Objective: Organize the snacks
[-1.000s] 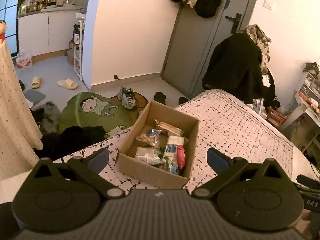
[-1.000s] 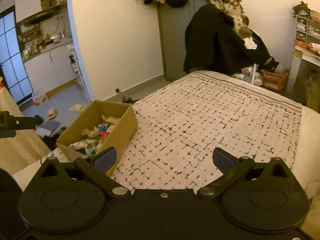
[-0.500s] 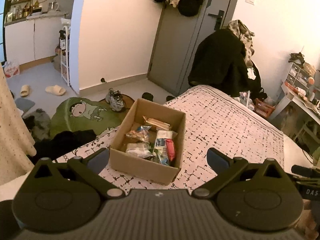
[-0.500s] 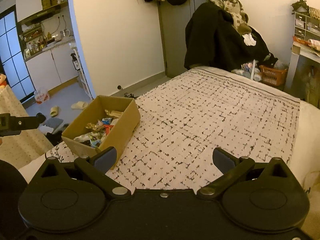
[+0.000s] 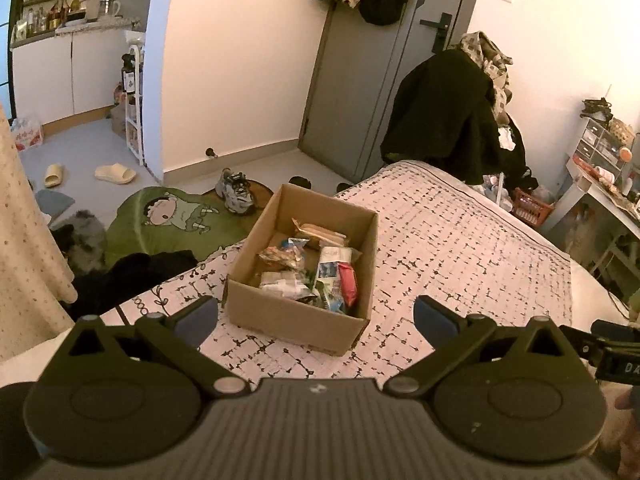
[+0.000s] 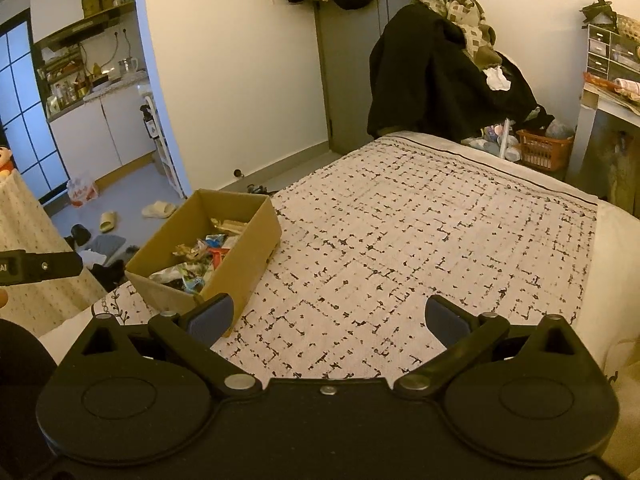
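1. Currently, the assorted crinkly foil snack packets are seen heaped inside the open brown cardboard box at the near left edge of the patterned bedspread.
2. Both the left gripper and the right gripper are held spread wide, with nothing between the fingers.
3. The step cannot be settled: snacks gathered already, or waiting to be sorted out.
4. The box's long axis runs away from the left camera, toward the door.

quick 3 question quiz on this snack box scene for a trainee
1. True or false: the left gripper holds a snack.
2. Where does the cardboard box sit: A floor, B bed, C desk?
3. The red packet lies against which wall of the box, seen from the left wrist?

Key
1. False; it and the right gripper are open and empty.
2. B.
3. The right wall.
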A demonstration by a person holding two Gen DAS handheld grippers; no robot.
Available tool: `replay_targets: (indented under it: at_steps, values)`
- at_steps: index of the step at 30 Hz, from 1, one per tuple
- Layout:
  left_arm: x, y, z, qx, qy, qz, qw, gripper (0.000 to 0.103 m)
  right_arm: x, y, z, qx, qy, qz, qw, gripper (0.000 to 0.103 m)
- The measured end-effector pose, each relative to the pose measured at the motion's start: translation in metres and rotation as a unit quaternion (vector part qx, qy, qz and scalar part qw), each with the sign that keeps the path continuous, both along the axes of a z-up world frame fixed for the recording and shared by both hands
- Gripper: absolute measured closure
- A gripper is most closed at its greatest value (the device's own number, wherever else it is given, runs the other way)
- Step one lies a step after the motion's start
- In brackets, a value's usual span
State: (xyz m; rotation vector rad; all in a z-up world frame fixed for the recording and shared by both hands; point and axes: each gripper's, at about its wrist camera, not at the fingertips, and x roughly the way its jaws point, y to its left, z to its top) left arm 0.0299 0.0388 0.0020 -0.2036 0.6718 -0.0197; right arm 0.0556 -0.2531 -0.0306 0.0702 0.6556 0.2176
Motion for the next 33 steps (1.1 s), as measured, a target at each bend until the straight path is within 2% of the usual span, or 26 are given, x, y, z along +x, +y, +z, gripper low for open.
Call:
replay_targets:
  at_steps: [33]
  values:
    - [0.0026, -0.0032, -0.0040, 0.003, 0.011, -0.003, 0.9999, 0.000, 0.0004, 0.0027, 0.0006, -0.002, 0.001, 0.002, 1.000, 0.000]
